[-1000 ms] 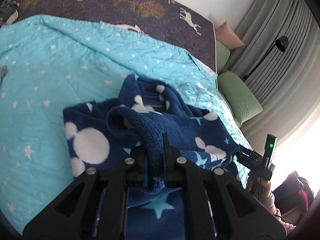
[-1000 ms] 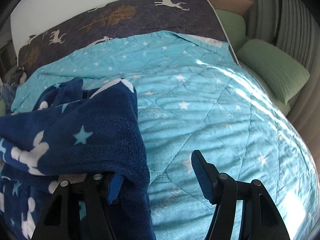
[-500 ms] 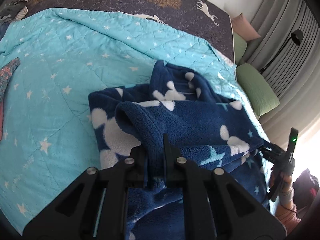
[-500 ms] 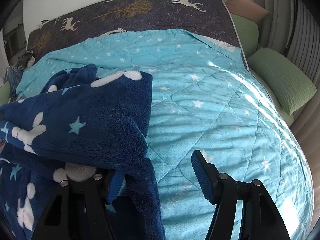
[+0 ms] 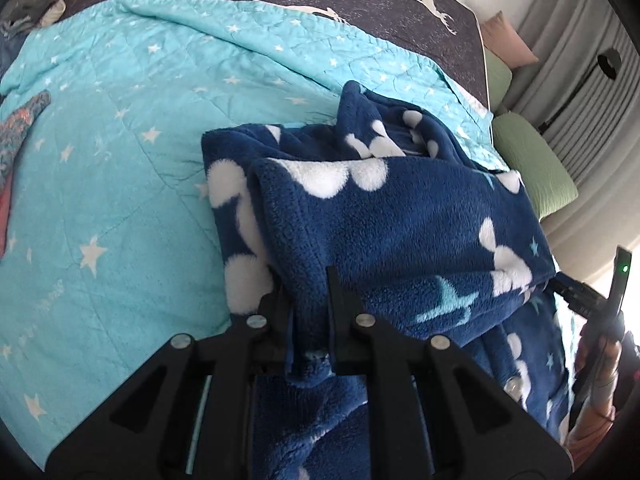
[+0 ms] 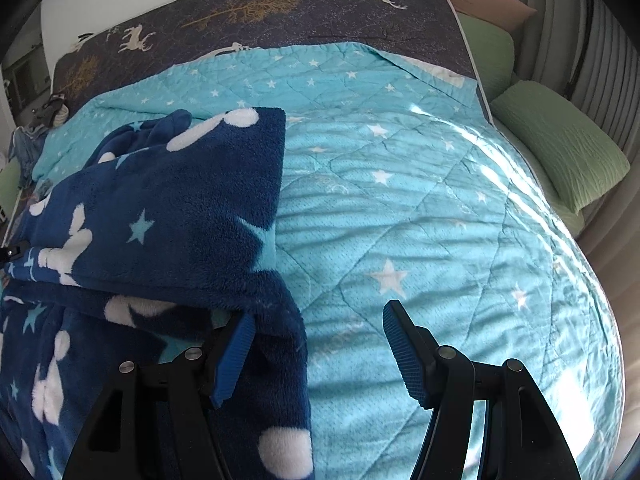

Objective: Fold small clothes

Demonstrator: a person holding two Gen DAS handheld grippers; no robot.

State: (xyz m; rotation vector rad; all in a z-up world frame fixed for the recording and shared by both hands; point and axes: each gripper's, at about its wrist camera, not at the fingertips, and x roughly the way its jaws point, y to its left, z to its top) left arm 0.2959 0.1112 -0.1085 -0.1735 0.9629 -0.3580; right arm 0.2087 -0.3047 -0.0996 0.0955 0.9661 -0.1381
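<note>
The left tongs [image 5: 308, 296] are pinching a bunched edge of the navy fleece garment [image 5: 392, 232], and against the view a second ago the folded layer has been carried farther across the bed, its white blobs now lying over the lower layer toward 12 o'clock. The right tongs [image 6: 316, 344] stand spread, with fleece draped over the left finger [image 6: 234, 354] but nothing clamped between them (they seem to have let go, or to be steadying only). That suggests the fold is nearly laid over, with settling and smoothing left to do. The garment sits on the turquoise star-print quilt [image 6: 420, 208], at about 9 o'clock in the right wrist view. Beyond it, at 12 o'clock, runs a dark bedspread with deer [image 6: 280, 4]; green pillows [image 6: 560, 148] lie at 2 o'clock beside grey curtains [image 5: 580, 40]. A reddish patterned cloth [image 5: 16, 152] shows at 9 o'clock in the left wrist view.
</note>
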